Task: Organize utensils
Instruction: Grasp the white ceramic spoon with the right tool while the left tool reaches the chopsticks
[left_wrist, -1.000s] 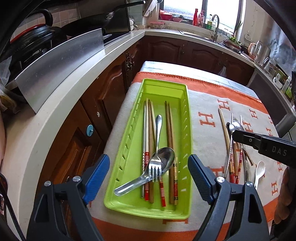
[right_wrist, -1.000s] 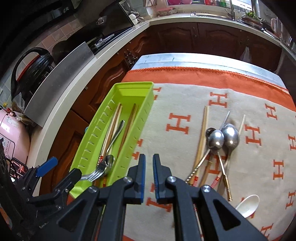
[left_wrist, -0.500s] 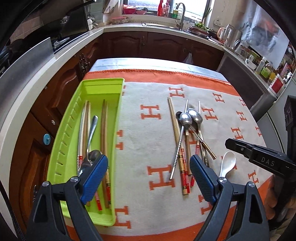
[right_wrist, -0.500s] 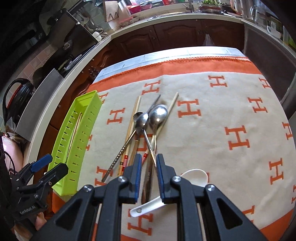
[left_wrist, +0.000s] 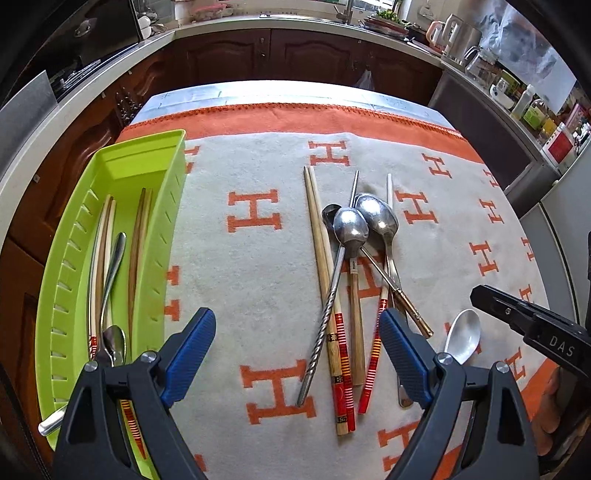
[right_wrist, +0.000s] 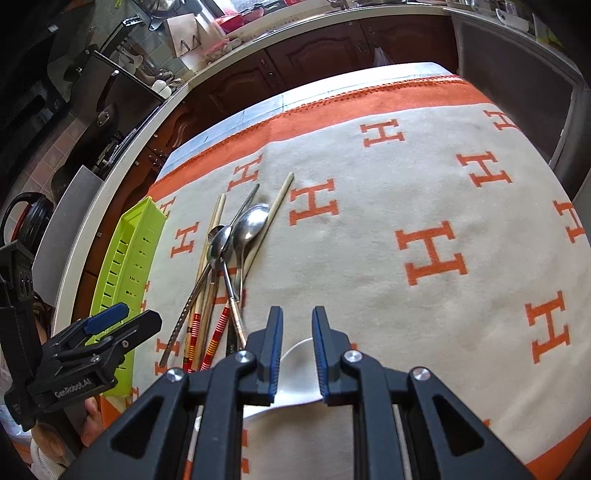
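A green tray (left_wrist: 110, 166) on the left holds chopsticks, a spoon and a fork. Loose chopsticks (left_wrist: 325, 266) and two metal spoons (left_wrist: 351, 229) lie crossed in a pile mid-cloth, with a white ceramic spoon (left_wrist: 463, 336) to their right. My left gripper (left_wrist: 295, 332) hangs wide open over the near ends of the pile, gripping nothing. My right gripper (right_wrist: 297, 326) stands narrowly open just above the white spoon (right_wrist: 299, 365), whose bowl shows between its fingers; the pads do not press on it. In the right wrist view the left gripper (right_wrist: 133, 319) sits beside the tray (right_wrist: 125, 258).
A beige cloth with orange H marks (left_wrist: 255, 214) covers the table, whose far edge (left_wrist: 295, 92) faces dark wood cabinets (left_wrist: 314, 55). A pale counter (left_wrist: 29, 147) with a stove curves along the left. A person's hand (left_wrist: 550, 406) holds the right gripper.
Both grippers have swung right, from the green tray to the loose pile. The right jaws have parted a little and now sit over the white spoon.
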